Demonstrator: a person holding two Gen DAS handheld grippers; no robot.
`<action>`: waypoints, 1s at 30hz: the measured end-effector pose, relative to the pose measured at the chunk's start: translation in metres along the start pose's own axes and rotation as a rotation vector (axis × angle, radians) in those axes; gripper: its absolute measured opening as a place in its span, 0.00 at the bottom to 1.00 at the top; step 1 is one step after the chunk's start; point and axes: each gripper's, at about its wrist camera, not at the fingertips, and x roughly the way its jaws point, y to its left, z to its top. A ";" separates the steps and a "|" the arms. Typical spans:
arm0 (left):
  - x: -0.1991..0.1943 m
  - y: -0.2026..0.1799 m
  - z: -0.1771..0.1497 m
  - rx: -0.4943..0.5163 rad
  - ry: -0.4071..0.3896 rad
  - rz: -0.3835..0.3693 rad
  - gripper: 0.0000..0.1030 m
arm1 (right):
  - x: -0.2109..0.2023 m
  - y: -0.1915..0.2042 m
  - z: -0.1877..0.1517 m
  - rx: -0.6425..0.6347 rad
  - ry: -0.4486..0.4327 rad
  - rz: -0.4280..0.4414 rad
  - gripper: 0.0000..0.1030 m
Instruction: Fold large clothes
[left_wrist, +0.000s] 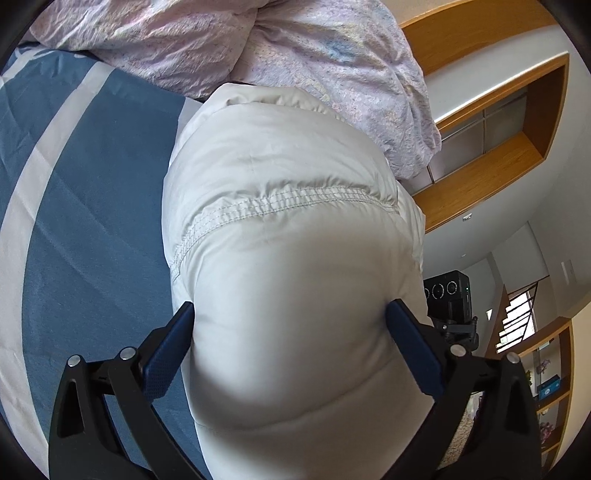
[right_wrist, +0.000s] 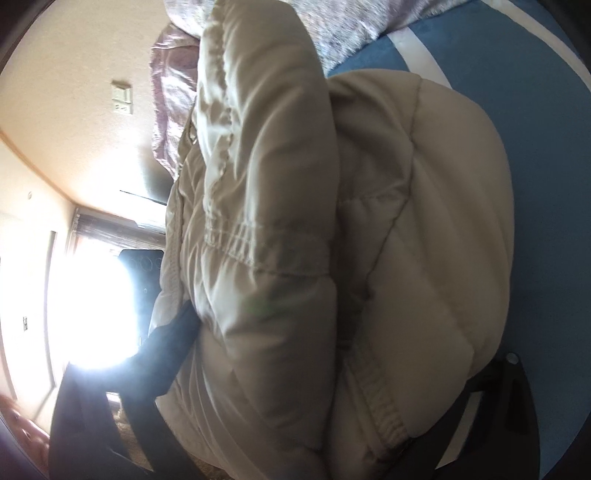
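A puffy off-white down jacket (left_wrist: 280, 166) lies bunched on a bed with a blue and white sheet (left_wrist: 92, 184). In the left wrist view my left gripper (left_wrist: 291, 306) straddles a thick padded fold, and both blue pads (left_wrist: 166, 362) press into its sides. In the right wrist view the jacket (right_wrist: 424, 221) fills the frame, one fold lying over another. My right gripper (right_wrist: 332, 332) stands wide around the bulk. Its left finger (right_wrist: 173, 339) pushes into the jacket's edge, and its right finger is buried under the fabric.
A crumpled pale lilac quilt (left_wrist: 295, 48) is heaped at the far end of the bed, also visible as the quilt (right_wrist: 351, 26). Wooden wall shelves (left_wrist: 498, 158) rise beyond the bed. A black camera unit (left_wrist: 450, 295) sits just right of the jacket. A bright window (right_wrist: 92, 295) glares at left.
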 end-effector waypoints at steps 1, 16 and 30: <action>-0.002 -0.002 0.000 0.006 -0.005 0.000 0.92 | -0.005 -0.004 -0.005 -0.012 -0.007 0.012 0.87; -0.035 -0.032 0.009 0.090 -0.120 -0.062 0.81 | -0.012 0.031 -0.007 -0.141 -0.081 0.118 0.64; -0.117 0.025 0.029 0.008 -0.330 0.046 0.81 | 0.086 0.091 0.055 -0.265 0.059 0.131 0.64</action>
